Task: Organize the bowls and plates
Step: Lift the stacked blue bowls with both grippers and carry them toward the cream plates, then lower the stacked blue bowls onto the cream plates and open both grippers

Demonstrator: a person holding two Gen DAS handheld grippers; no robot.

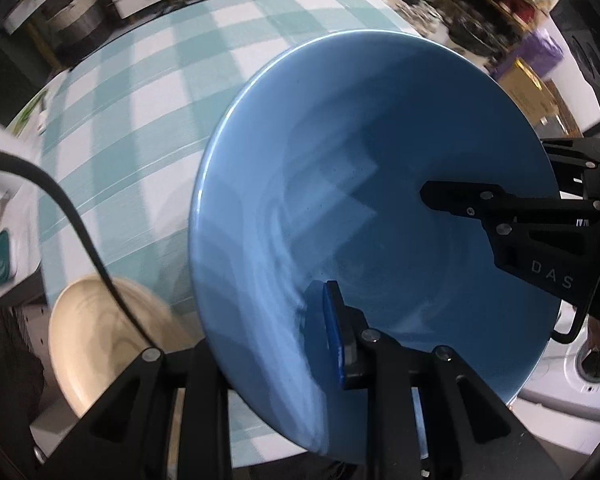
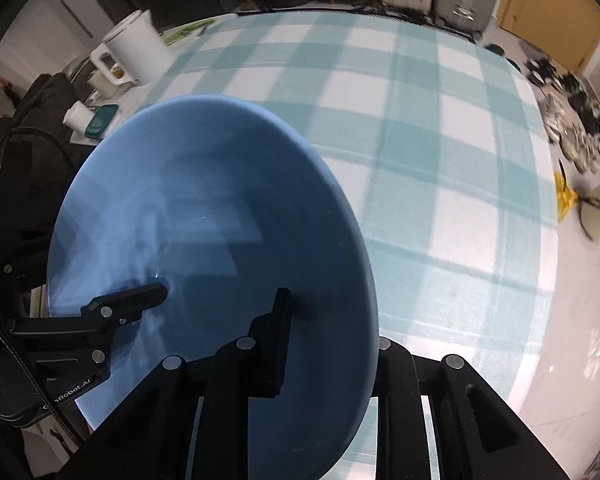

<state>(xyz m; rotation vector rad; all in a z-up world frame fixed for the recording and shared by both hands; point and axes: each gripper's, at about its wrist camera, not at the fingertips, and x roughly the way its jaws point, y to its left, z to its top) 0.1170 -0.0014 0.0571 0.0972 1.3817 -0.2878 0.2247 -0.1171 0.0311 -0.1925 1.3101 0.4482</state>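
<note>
A large blue bowl (image 1: 380,200) is carried between both grippers over the checked tablecloth (image 1: 148,92). My left gripper (image 1: 268,344) is shut on its near-left rim, one blue-padded finger (image 1: 334,320) inside and the other hidden under the wall. In the right wrist view the same blue bowl (image 2: 204,220) fills the left side. My right gripper (image 2: 332,332) is shut on its right rim, with one finger (image 2: 280,320) inside. Each view shows the other gripper's finger reaching over the opposite rim. A beige bowl (image 1: 100,340) sits on the table at lower left.
A white jug (image 2: 136,52), a small white cup (image 2: 78,116) and a teal-lidded box (image 2: 102,120) stand along the table's left edge. A black cable (image 1: 80,220) crosses above the beige bowl. Cabinets and cluttered shelves surround the table. The tablecloth (image 2: 440,140) stretches away to the right.
</note>
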